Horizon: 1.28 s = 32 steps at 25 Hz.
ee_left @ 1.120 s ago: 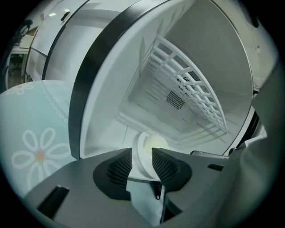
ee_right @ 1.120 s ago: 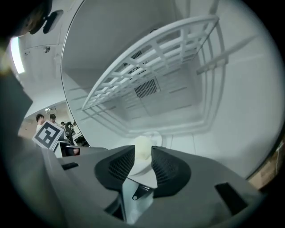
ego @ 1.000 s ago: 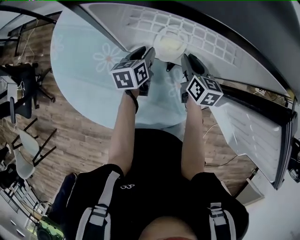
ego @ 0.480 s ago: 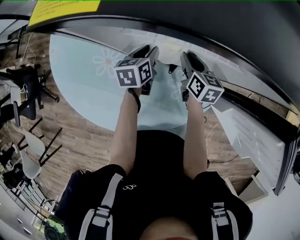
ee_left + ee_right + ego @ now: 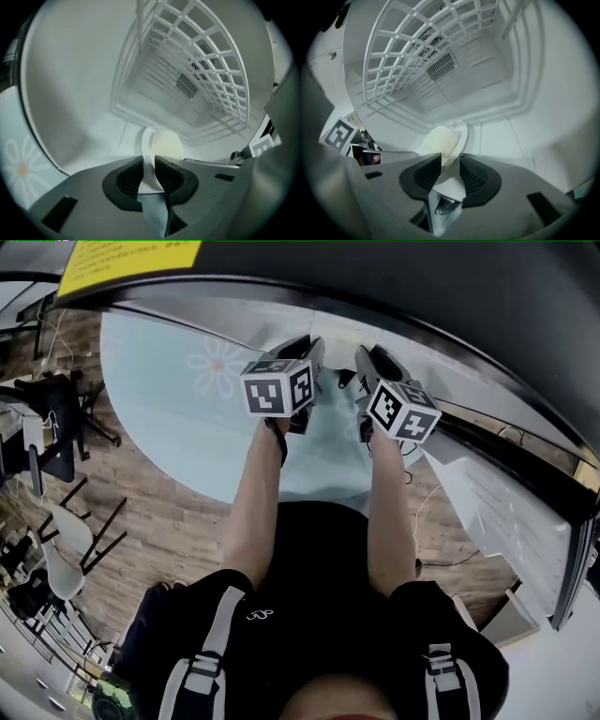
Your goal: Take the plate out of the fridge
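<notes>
A white plate (image 5: 161,144) with a pale yellow round thing on it lies on the white floor of the fridge. In the left gripper view its near rim runs between the pads of my left gripper (image 5: 149,161), whose jaws are closing and touch the rim on both sides. From the other side, my right gripper (image 5: 450,161) has the plate (image 5: 440,139) by its rim, pads against it. In the head view both grippers, left (image 5: 298,362) and right (image 5: 375,367), reach side by side into the fridge, whose dark top edge hides the plate.
A white wire shelf (image 5: 206,70) hangs above the plate, with a fan vent (image 5: 187,85) on the back wall. The open fridge door (image 5: 506,512) stands at my right. A pale blue flowered rug (image 5: 178,409) covers the wooden floor, and chairs (image 5: 47,427) stand at far left.
The fridge's dark top edge has come to cover the plate in the head view. Both grippers have drawn closer together, the left one shifting right.
</notes>
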Tool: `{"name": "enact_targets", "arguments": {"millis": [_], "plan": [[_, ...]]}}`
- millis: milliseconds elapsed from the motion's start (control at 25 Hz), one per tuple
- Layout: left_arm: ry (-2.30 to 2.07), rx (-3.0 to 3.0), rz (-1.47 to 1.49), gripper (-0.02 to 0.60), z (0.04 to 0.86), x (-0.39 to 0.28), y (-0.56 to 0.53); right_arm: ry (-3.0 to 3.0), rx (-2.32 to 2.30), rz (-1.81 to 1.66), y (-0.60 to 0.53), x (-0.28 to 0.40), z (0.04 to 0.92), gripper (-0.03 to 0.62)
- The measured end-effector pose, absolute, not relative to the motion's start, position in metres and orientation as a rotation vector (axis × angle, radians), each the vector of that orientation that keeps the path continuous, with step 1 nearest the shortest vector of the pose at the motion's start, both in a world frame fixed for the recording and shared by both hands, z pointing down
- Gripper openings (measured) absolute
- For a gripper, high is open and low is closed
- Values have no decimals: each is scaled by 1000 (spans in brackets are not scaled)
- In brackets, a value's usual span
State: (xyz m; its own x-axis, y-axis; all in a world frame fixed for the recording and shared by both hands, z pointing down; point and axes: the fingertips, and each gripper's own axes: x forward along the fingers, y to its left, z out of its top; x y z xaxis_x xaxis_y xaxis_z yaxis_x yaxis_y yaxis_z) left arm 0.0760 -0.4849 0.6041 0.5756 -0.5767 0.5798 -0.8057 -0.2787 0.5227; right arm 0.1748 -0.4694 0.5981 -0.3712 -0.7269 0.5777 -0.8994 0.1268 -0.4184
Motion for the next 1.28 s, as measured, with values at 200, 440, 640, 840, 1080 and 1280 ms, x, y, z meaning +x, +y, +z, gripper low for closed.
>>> {"name": "enact_targets", "arguments": {"millis": [200,440,640,840,1080,1280], "plan": [[-1082,1940,243,72,601,79,-476,-2176,1671,1189,-467,179,598,97],[-1090,1941,213,72,592,87,-455,-2201,1693,1229,-449,189,589,87],[-1096,1975,195,72,565,81,-435,-2218,1700,1193,-429,184,564,84],[-1122,2019,156,74,547,52,-437,-2286,1702,1129,-432,155,541,84],[-1122,2061,129,75,530,51,-428,-2349,1718,1112,-422,150,521,81],[-1129,2081,128,77,514,62,-403,-2380,1767,1102,-399,161,503,71]]}}
